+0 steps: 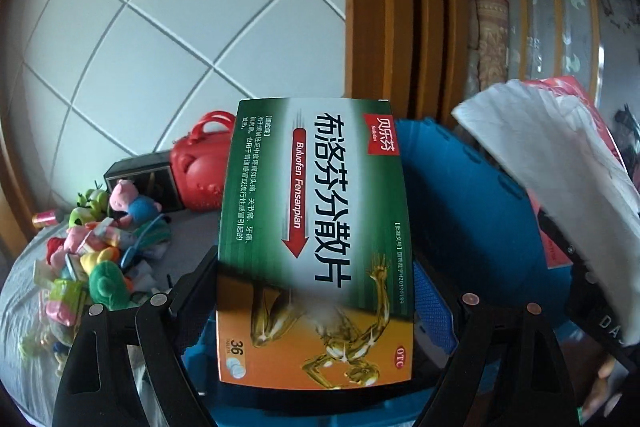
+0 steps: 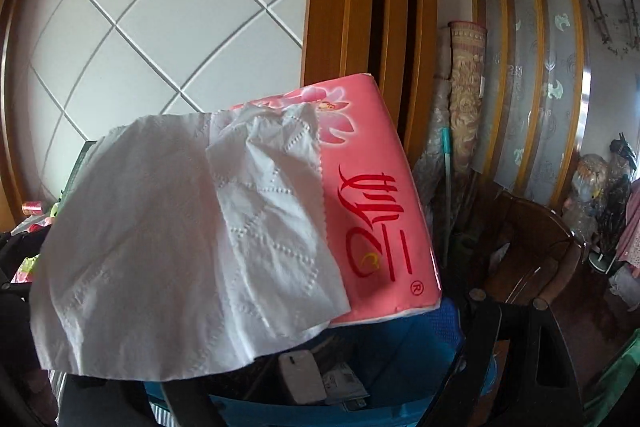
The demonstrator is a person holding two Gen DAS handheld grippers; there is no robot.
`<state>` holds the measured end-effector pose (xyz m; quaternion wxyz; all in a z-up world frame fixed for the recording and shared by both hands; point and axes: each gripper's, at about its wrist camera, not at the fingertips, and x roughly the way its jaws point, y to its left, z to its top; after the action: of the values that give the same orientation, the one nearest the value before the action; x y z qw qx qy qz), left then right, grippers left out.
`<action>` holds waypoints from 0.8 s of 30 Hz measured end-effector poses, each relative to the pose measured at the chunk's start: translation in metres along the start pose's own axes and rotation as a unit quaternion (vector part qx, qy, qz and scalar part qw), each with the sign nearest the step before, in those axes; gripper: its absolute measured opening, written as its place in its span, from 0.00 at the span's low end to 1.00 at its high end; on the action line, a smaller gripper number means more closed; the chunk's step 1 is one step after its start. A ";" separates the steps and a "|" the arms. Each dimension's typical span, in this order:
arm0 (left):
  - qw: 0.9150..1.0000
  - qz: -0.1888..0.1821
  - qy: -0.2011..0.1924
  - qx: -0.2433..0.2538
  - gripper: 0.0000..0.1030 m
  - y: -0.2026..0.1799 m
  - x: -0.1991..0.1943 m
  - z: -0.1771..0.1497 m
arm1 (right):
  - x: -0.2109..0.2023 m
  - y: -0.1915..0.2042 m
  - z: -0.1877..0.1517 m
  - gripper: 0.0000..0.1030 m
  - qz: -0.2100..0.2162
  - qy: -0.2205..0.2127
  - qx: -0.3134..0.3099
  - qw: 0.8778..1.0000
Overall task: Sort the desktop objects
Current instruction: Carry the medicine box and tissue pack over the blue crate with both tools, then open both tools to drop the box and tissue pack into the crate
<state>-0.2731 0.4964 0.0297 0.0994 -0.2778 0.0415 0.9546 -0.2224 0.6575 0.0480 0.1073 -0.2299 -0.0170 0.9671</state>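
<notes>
A green and orange medicine box (image 1: 316,235) stands on end between the black fingers (image 1: 192,291) of my left gripper (image 1: 316,307), which is shut on its two long sides. It hangs over a blue basket (image 1: 472,195). My right gripper (image 2: 312,327) is shut on a pink tissue pack (image 2: 372,211). A loose white tissue (image 2: 168,247) droops from the pack and hides the left finger. The pack hangs over the blue basket (image 2: 396,351), which holds a white flat object (image 2: 300,377) and some paper packets. The pack's white tissue (image 1: 560,167) also shows at the right of the left wrist view.
On the grey table at the left lie a heap of small plush toys (image 1: 100,247), a red bag (image 1: 200,171) and a black box (image 1: 140,175). Behind stand a wooden door frame, a rolled carpet (image 2: 466,99) and a dark wooden chair (image 2: 532,247).
</notes>
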 end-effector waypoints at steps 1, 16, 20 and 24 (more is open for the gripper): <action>1.000 0.000 0.018 0.006 0.84 -0.008 0.008 -0.002 | 0.015 -0.005 -0.007 0.84 -0.002 0.021 0.000 1.000; 0.992 0.030 0.121 0.027 0.85 -0.035 0.065 -0.015 | 0.090 -0.015 -0.037 0.86 0.002 0.158 -0.041 0.987; 0.992 0.033 0.123 0.024 0.86 -0.037 0.063 -0.015 | 0.090 -0.020 -0.030 0.99 -0.007 0.154 -0.040 0.987; 0.992 0.034 0.122 0.020 0.86 -0.036 0.062 -0.014 | 0.088 -0.024 -0.027 1.00 -0.008 0.153 -0.040 0.987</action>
<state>-0.3092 0.5403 -0.0166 0.0663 -0.3884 0.0821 0.9154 -0.2821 0.6997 -0.0126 0.1073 -0.3788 -0.0408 0.9183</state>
